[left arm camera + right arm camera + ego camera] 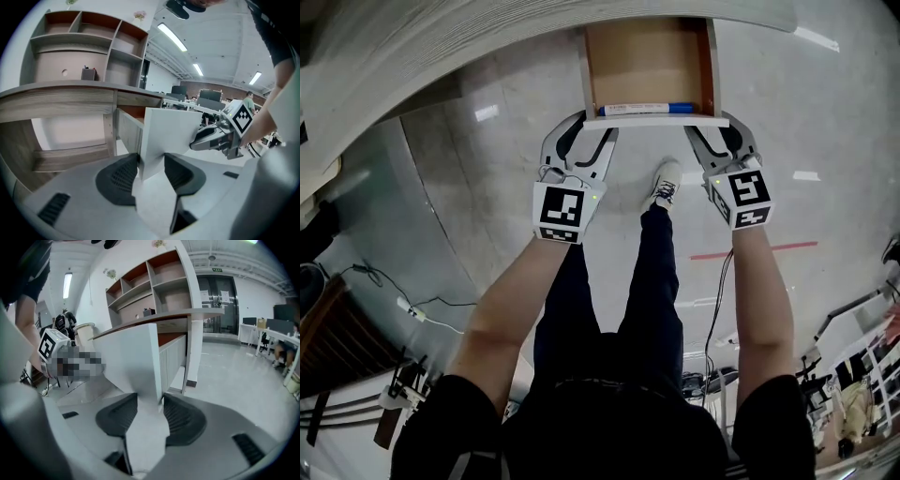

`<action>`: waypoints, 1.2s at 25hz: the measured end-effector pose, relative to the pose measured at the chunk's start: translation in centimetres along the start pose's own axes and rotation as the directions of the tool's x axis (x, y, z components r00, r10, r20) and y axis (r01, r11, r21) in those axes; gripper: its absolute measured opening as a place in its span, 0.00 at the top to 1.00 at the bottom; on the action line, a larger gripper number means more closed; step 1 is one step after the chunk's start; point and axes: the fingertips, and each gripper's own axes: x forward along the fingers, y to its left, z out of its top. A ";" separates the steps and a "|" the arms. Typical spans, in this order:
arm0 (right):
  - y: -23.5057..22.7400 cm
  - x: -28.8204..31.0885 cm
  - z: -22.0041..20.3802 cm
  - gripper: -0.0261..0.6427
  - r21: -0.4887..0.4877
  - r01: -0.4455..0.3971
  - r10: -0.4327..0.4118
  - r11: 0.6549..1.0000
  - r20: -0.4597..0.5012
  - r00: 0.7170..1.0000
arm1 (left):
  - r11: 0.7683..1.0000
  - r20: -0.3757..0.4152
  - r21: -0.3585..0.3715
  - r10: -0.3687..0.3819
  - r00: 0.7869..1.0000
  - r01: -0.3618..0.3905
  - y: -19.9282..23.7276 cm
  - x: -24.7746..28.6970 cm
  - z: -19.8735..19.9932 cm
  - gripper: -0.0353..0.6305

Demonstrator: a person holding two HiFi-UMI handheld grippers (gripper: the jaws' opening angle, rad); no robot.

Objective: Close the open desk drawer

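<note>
One open drawer (647, 61), maybe one pen (645, 109)

Glossy grey floor (487, 234) with a red line (750, 251) and cables (422, 305); open wooden shelves (79, 42); strip lights (173, 37) across a white ceiling (220, 42).

The drawer (649, 56) is tan wood inside with a plain white front; the pen (647, 109) is blue with a white label. The left gripper (592, 127) and right gripper (715, 127) are light grey with black ribbed pads (123, 177) and black-and-white square-marker cubes (560, 208). The desk top (441, 47) shows pale grey wood grain; the floor (825, 112) is glossy light grey with one red line (753, 250).
</note>
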 end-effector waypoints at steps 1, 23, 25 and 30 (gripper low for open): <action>0.0 -0.3 0.1 0.68 0.005 0.005 -0.005 1.000 -0.002 1.000 | 1.000 -0.006 -0.001 -0.001 1.000 0.001 -0.1 -0.2 0.1 0.66; -5.5 4.6 5.2 0.70 0.065 0.055 -0.057 0.996 0.029 0.998 | 0.998 0.009 0.015 0.065 0.998 -0.065 4.2 5.2 4.3 0.68; -6.0 5.2 5.8 0.70 0.074 0.064 -0.066 0.995 0.028 0.997 | 0.996 0.004 -0.001 0.088 0.996 -0.088 4.9 5.9 4.7 0.68; -7.3 6.5 7.3 0.70 0.124 0.107 -0.112 0.987 0.036 0.993 | 0.993 0.005 -0.010 0.114 0.994 -0.113 6.2 7.3 6.1 0.68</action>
